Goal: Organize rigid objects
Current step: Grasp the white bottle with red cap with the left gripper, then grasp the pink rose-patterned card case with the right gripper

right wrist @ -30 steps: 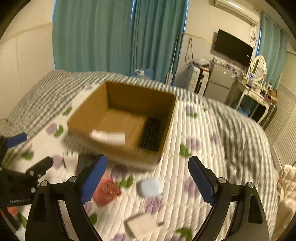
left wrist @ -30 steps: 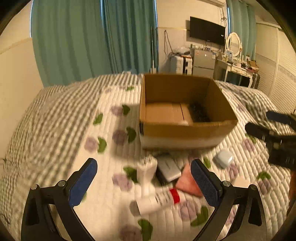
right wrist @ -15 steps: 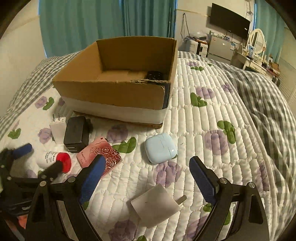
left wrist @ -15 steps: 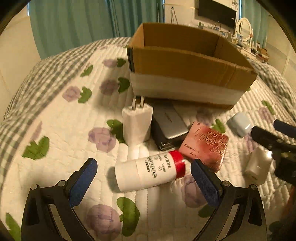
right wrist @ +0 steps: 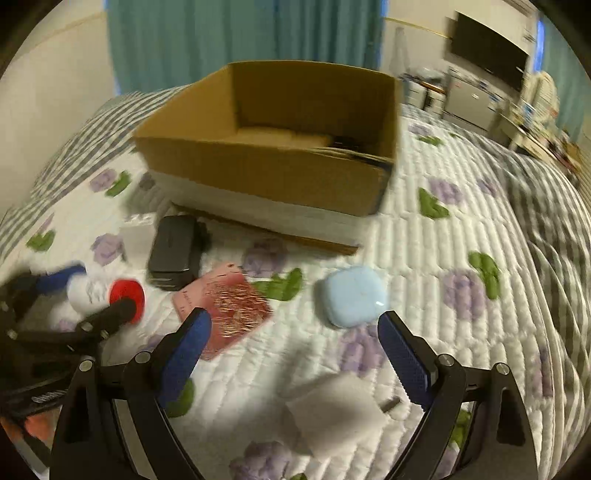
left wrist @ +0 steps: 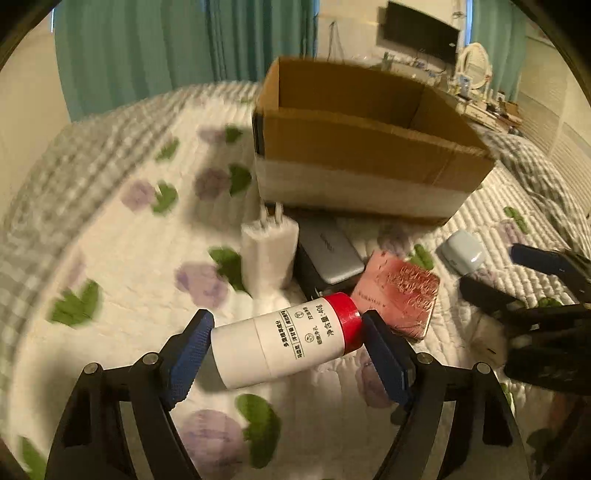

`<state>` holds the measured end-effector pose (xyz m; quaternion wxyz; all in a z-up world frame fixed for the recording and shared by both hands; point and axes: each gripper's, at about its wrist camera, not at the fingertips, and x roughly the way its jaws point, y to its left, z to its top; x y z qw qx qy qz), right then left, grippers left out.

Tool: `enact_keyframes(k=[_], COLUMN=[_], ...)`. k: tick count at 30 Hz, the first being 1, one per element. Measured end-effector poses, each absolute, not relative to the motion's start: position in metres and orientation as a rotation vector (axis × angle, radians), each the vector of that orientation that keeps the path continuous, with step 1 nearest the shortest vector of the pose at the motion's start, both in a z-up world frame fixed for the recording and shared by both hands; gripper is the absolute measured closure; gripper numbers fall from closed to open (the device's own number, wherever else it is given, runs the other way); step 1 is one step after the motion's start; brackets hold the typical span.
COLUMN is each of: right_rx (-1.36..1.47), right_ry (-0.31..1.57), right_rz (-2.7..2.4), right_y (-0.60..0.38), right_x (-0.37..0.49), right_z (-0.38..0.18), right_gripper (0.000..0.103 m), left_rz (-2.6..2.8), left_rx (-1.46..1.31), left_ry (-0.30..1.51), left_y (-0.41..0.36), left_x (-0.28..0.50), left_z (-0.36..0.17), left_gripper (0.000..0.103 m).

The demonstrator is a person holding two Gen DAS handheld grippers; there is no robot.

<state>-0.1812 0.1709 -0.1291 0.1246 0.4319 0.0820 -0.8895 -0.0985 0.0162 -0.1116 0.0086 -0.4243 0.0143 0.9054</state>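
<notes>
A white bottle with a red cap (left wrist: 284,341) lies on its side on the quilt, and my left gripper (left wrist: 286,350) has closed on its two ends; it also shows in the right wrist view (right wrist: 125,295). Beyond it lie a white plug charger (left wrist: 269,254), a dark power bank (left wrist: 328,254), a pink card case (left wrist: 400,297) and a pale blue earbud case (left wrist: 463,251). My right gripper (right wrist: 295,347) is open and empty above a white charger (right wrist: 340,410), with the earbud case (right wrist: 352,295) just ahead. The open cardboard box (right wrist: 266,166) stands behind.
The objects lie on a floral quilted bed (right wrist: 443,258). A dark item (right wrist: 347,142) lies inside the box. Teal curtains (left wrist: 147,48), a TV (left wrist: 421,35) and furniture stand at the far wall.
Both grippers have come down closer to the quilt. My left gripper has narrowed and closed onto the ends of the white bottle. My right gripper stays open.
</notes>
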Motion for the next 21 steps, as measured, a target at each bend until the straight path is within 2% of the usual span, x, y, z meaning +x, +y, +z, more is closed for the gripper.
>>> enact_keyframes(k=[3,10,19,20,21], right_rx=[1.224,1.279,1.328,1.322,1.316], right_ry=[0.325,0.499,0.466,0.467,0.465], right_rz=[-2.524,-2.398,-2.373,-2.378,-2.376], right_y=[0.153,0.117,0.109,0.109,0.109], right_x=[-0.182,-0.196,-0.225,-0.225,-0.224], right_z=[-0.135,-0.165,-0.190,-0.190,-0.189], right_gripper=[0.011,0.011,0.011,0.014,0.025], left_rz=[2.835,2.836,2.809,2.810,2.808], left_rx=[-1.270,-1.293,-1.370,-1.370,-1.366], left_ry=[0.148,0.176,0.181,0.185,0.185], left_y=[0.010,-0.006,-0.011,-0.010,-0.010], left_x=[-0.094,-0.105,-0.113,-0.113,-0.112], left_z=[-0.099,-0.097,-0.116,-0.116,-0.116], left_gripper=[0.021,0.021,0.021,0.021,0.021])
